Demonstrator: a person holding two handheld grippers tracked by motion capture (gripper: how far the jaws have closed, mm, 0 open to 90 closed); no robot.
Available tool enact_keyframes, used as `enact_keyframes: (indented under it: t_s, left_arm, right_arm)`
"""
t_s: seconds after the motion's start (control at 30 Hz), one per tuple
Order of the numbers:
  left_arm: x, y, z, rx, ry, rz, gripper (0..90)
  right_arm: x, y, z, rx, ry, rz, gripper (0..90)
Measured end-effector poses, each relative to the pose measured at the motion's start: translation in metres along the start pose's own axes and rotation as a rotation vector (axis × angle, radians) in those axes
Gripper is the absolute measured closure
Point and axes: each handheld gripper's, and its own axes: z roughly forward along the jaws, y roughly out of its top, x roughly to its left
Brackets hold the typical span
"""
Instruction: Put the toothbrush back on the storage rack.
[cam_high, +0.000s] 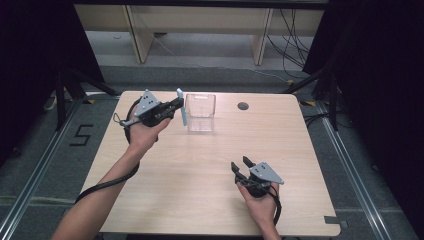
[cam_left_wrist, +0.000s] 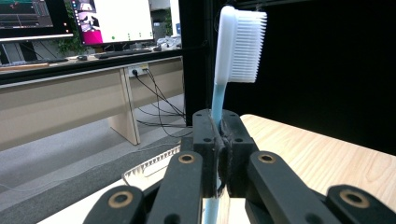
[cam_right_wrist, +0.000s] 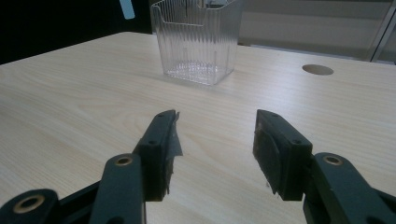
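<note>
So, done: left tool (cam_high: 176, 106) grips the toothbrush (cam_left_wrist: 236, 46) tight.
Left: drop it in the clear cup (cam_high: 200, 112), probably beside it now.
Right tool (cam_right_wrist: 215, 140): open, empty.

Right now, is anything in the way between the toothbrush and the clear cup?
Nothing visible. The left gripper holds the toothbrush upright just beside the clear cup, whose open top looks empty.

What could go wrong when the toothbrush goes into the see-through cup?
The left gripper pinches the toothbrush low on its thin handle, so it might twist or slip. The clear cup stands free on the table, with the open right gripper far off, so a bump on its rim might tip it.
</note>
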Motion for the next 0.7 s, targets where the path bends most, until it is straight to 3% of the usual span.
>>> enact_keyframes:
  t_s: [0.43, 0.63, 0.7]
  left_arm:
    - [0.007, 0.006, 0.009, -0.003, 0.011, 0.015, 85.7]
    - [0.011, 0.008, 0.013, -0.008, 0.025, 0.015, 85.7]
    - [0.013, 0.010, 0.014, -0.028, 0.028, 0.031, 85.7]
  right_arm:
    - [0.002, -0.001, 0.000, 0.007, 0.003, 0.017, 49.9]
    - [0.002, 0.000, 0.000, 0.012, 0.000, 0.013, 49.9]
    - [0.000, -0.001, 0.001, -0.004, -0.001, -0.009, 49.9]
